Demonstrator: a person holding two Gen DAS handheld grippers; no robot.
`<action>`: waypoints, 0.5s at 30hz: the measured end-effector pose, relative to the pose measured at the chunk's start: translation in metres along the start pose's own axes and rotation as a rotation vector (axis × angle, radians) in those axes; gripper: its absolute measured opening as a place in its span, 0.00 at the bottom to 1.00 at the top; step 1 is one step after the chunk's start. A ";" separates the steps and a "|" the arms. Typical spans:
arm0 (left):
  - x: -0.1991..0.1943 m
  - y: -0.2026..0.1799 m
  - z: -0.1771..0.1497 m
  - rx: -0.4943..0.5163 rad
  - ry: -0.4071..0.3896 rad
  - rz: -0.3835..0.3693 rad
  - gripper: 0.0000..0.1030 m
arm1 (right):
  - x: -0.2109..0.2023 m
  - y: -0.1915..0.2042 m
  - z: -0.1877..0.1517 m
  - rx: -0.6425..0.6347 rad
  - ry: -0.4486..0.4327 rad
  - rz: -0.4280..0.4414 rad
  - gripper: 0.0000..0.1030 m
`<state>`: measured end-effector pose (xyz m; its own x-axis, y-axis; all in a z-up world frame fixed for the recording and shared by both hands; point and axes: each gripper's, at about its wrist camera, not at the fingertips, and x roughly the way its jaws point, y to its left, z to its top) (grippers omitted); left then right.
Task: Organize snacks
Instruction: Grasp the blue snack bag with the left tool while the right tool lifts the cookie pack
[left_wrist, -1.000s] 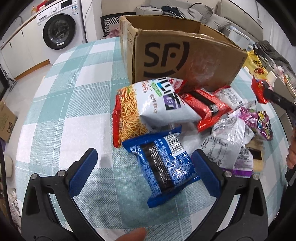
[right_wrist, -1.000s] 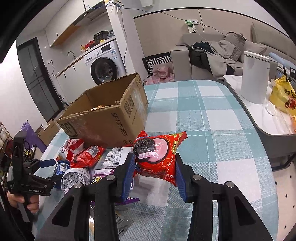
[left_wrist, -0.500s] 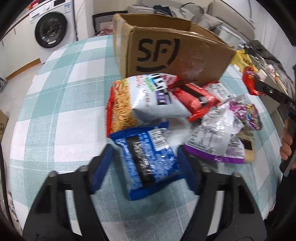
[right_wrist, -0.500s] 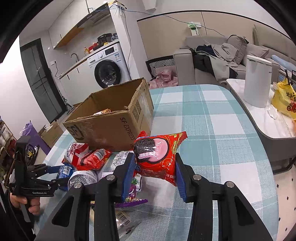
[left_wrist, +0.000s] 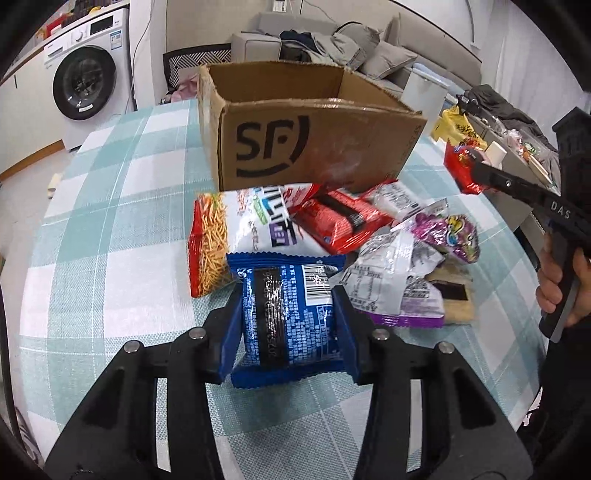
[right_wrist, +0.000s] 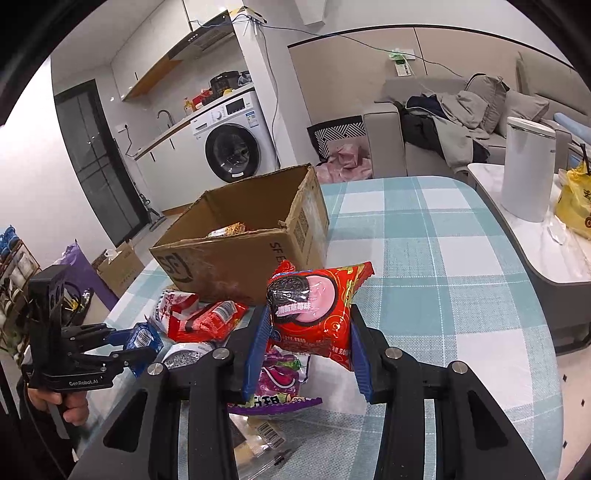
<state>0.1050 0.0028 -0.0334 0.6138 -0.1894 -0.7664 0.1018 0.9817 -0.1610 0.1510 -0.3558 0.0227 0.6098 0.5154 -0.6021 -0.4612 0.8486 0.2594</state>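
Observation:
A blue snack packet (left_wrist: 288, 317) sits between the fingers of my left gripper (left_wrist: 287, 295). The jaws are closing and the pads press on its sides, just above the checked tablecloth (left_wrist: 122, 236). My right gripper (right_wrist: 308, 314) is shut on a red cookie packet (right_wrist: 314, 306), held in the air near the open cardboard box (right_wrist: 240, 258). The box (left_wrist: 317, 147) stands behind a pile of snacks: a noodle-snack bag (left_wrist: 240, 229), a red packet (left_wrist: 340, 221) and a purple packet (left_wrist: 447, 236). At least one snack lies inside the box.
A side table (right_wrist: 546, 258) at the right carries a white canister (right_wrist: 528, 170) and a yellow bag (right_wrist: 576, 206). A washing machine (right_wrist: 232, 147) and a sofa (right_wrist: 461, 122) stand beyond the table. A hand (left_wrist: 557, 280) grips the right tool's handle.
The left jaws went from wide open to pressing on the blue packet, and the packet has come up off the pile. The right gripper kept its hold on the red packet.

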 end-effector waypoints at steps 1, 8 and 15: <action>-0.002 0.000 0.001 0.000 -0.007 -0.005 0.41 | 0.000 0.001 0.000 -0.001 -0.001 0.004 0.40; -0.019 -0.007 0.005 0.017 -0.066 -0.032 0.41 | -0.004 0.009 0.001 -0.009 -0.015 0.036 0.40; -0.036 -0.015 0.008 0.032 -0.129 -0.012 0.41 | -0.007 0.017 0.003 -0.019 -0.035 0.060 0.40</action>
<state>0.0878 -0.0046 0.0015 0.7080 -0.1987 -0.6777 0.1332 0.9799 -0.1482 0.1407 -0.3443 0.0333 0.6025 0.5696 -0.5590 -0.5095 0.8137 0.2800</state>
